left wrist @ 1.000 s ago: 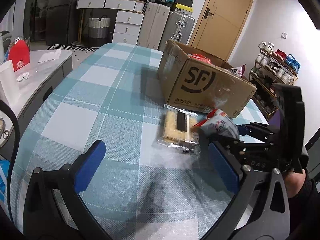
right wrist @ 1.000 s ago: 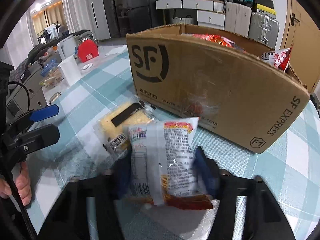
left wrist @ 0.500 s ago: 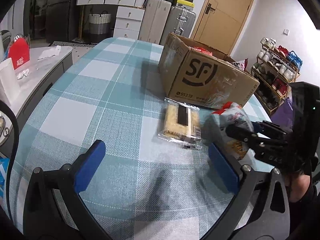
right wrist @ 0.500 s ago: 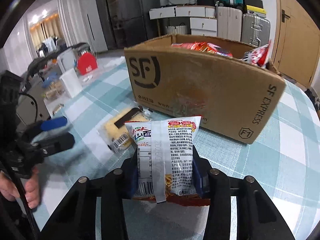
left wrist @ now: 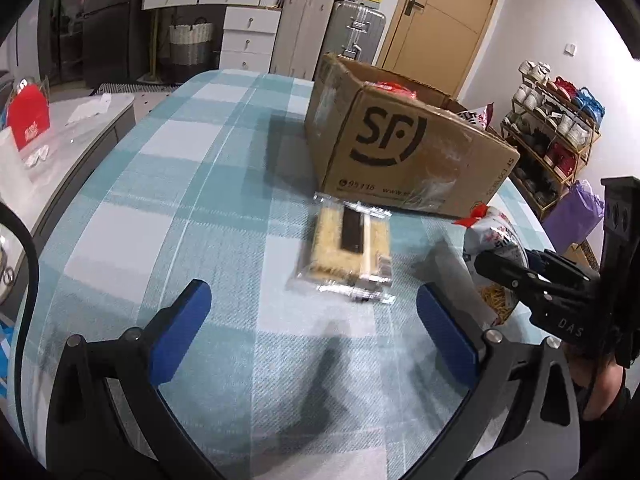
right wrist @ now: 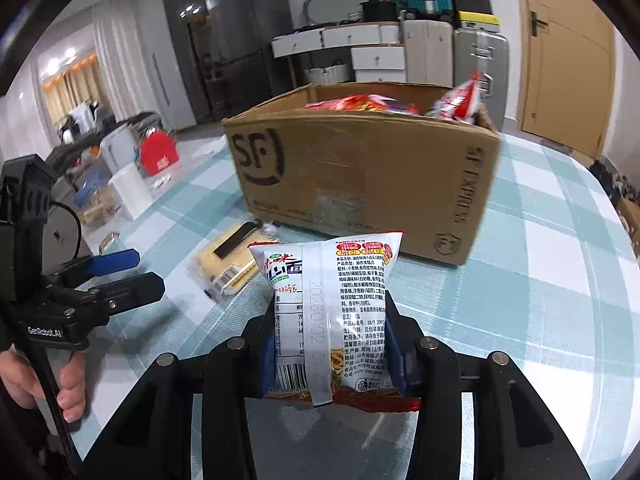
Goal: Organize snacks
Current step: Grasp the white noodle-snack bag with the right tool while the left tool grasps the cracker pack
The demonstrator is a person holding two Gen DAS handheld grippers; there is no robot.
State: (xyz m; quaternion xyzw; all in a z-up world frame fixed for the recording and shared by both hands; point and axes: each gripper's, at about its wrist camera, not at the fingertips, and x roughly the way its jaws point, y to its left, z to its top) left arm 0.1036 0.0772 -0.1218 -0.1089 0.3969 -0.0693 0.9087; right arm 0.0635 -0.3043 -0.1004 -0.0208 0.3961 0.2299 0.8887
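Cardboard SF box (right wrist: 360,168) stood open-topped on the desk (right wrist: 540,240), so the right hand-held gripper (right wrist: 330,354), clamped on the noodle packet (right wrist: 328,304), held it clear before the box while the left hand-held gripper (left wrist: 308,324) gaped empty.

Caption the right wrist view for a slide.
Right gripper shut on a noodle packet, raised before the cardboard box on the checked tablecloth.

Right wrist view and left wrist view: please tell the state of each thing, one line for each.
Cardboard box: open on top, red snack packs inside.
Noodle packet: sealed, upright, clamped.
Right hand-held gripper: shut on noodle packet.
Left hand-held gripper: open, empty.
Clear-wrapped snack: flat on tablecloth.
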